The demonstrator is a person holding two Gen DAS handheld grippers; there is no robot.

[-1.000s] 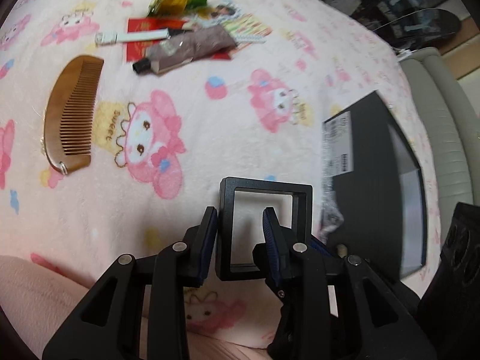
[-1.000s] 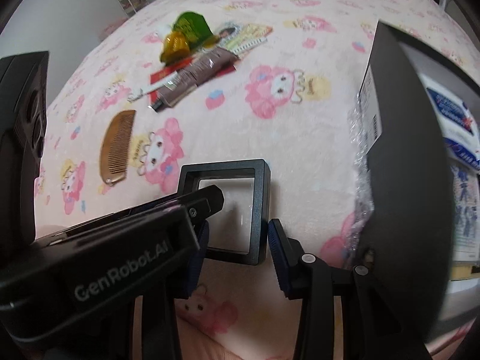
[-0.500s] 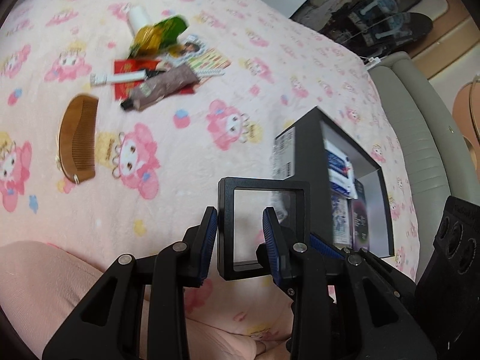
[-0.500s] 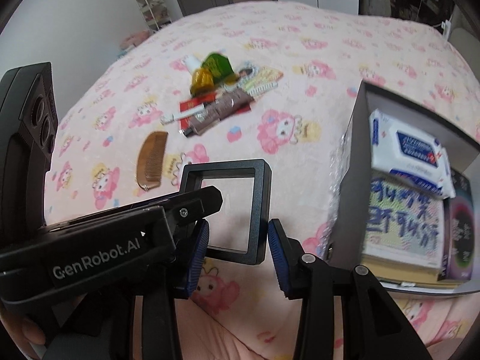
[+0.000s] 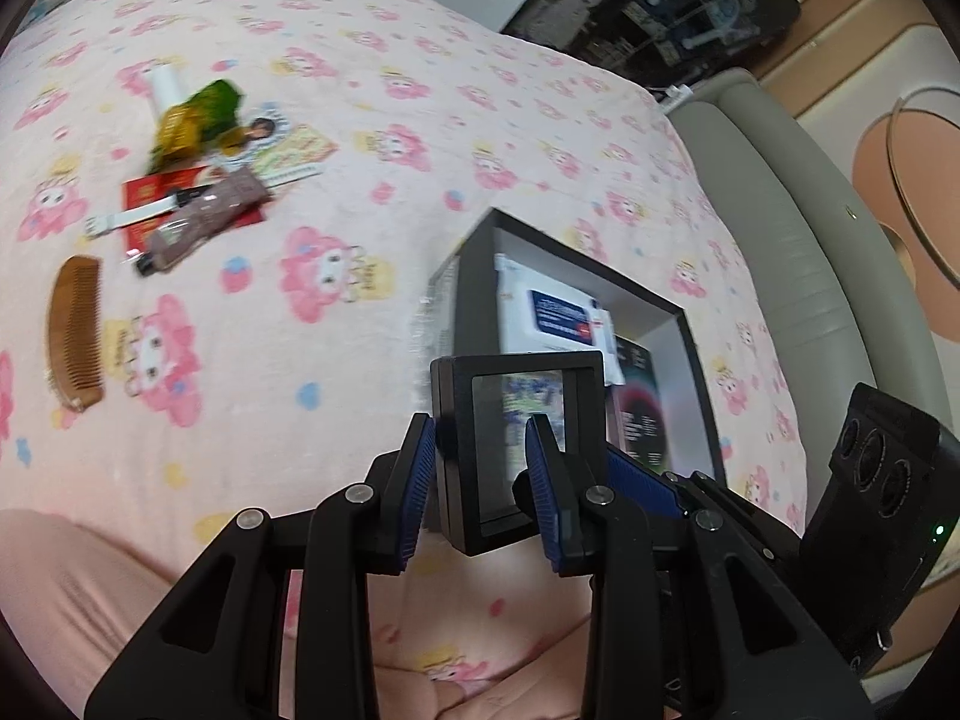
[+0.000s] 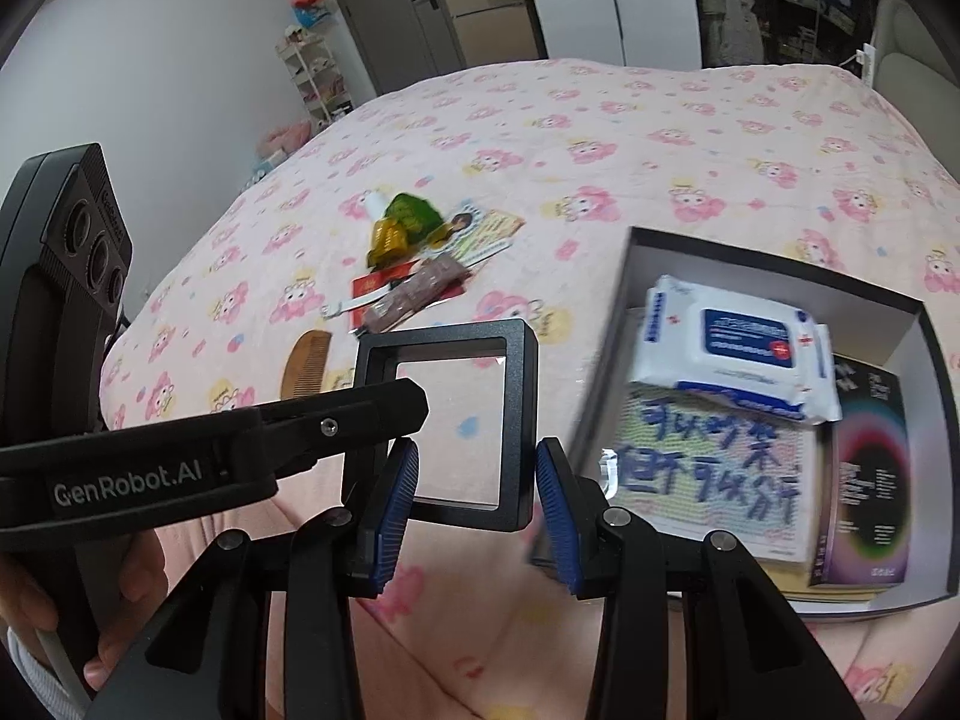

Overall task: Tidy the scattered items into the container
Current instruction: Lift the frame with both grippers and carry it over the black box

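Note:
My left gripper [image 5: 483,468] is shut on the left rim of a black square frame case with a clear window [image 5: 519,438], held in the air beside the container. The container is a dark open box [image 5: 690,336] on the pink bedspread, holding a white wipes pack [image 6: 738,354], a printed sheet and a dark booklet. In the right wrist view the frame case [image 6: 447,420] hangs just left of the box [image 6: 924,324], with my right gripper [image 6: 474,492] open around its near edge, pads apart from it. A wooden comb [image 5: 75,336] lies at the left.
A pile of loose items lies far left on the bed: a green and yellow packet [image 5: 192,117], a brown tube [image 5: 204,222], a red card, a white stick, printed cards. A grey headboard [image 5: 798,276] runs along the bed's right side.
Both grippers rose and moved right with the frame case, which now hangs by the box's left wall and partly over its opening. The box's inside has come into view.

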